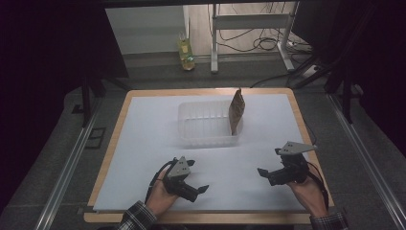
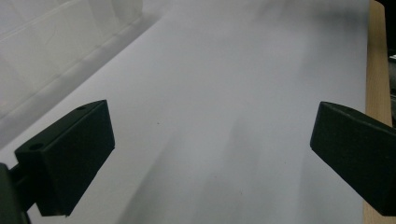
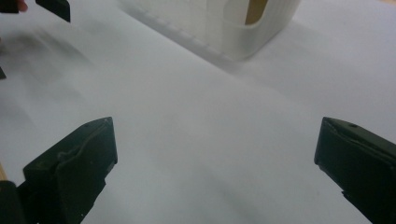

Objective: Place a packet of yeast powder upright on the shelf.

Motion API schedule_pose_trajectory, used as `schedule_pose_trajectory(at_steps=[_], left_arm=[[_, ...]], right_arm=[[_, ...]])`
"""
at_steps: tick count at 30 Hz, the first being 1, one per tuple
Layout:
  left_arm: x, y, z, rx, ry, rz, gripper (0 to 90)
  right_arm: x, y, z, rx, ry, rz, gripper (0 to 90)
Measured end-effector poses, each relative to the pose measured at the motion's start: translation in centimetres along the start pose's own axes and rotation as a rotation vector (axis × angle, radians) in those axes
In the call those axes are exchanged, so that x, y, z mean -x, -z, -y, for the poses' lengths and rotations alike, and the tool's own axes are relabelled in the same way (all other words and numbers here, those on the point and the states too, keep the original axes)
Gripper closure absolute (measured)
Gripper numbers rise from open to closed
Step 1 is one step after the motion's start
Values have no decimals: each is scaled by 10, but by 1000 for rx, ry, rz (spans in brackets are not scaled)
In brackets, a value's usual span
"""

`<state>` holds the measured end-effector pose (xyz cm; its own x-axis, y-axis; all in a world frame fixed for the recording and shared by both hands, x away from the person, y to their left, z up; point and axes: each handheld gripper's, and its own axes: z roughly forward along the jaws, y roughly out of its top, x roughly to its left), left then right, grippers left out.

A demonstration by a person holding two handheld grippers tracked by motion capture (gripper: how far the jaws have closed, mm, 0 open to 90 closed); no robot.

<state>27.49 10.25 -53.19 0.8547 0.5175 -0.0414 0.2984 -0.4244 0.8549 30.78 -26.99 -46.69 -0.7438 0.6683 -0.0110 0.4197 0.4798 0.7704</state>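
My left gripper [image 1: 197,183] and right gripper [image 1: 269,163] both hover near the table's front edge, jaws wide, holding nothing. The clear plastic rectangular bin [image 1: 207,136] sits toward the white-covered wooden table's [image 1: 143,143] back-centre, a brown flat pouch [image 1: 236,111] leaning upright at its right end.

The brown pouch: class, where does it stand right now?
In the high view, the brown pouch stands upright inside the clear plastic bin, against its right wall, beyond both open grippers.
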Motion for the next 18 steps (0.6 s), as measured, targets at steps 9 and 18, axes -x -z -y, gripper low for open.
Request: schedule_pose_trajectory(at_steps=[9, 18], left_arm=[[1, -1, 0, -8, -6, 1, 0], [1, -2, 0, -14, -9, 5, 0]], right_arm=[[-4, 7, 25, -21, -14, -7, 0], [-3, 16, 45, -40, -38, 11, 0]])
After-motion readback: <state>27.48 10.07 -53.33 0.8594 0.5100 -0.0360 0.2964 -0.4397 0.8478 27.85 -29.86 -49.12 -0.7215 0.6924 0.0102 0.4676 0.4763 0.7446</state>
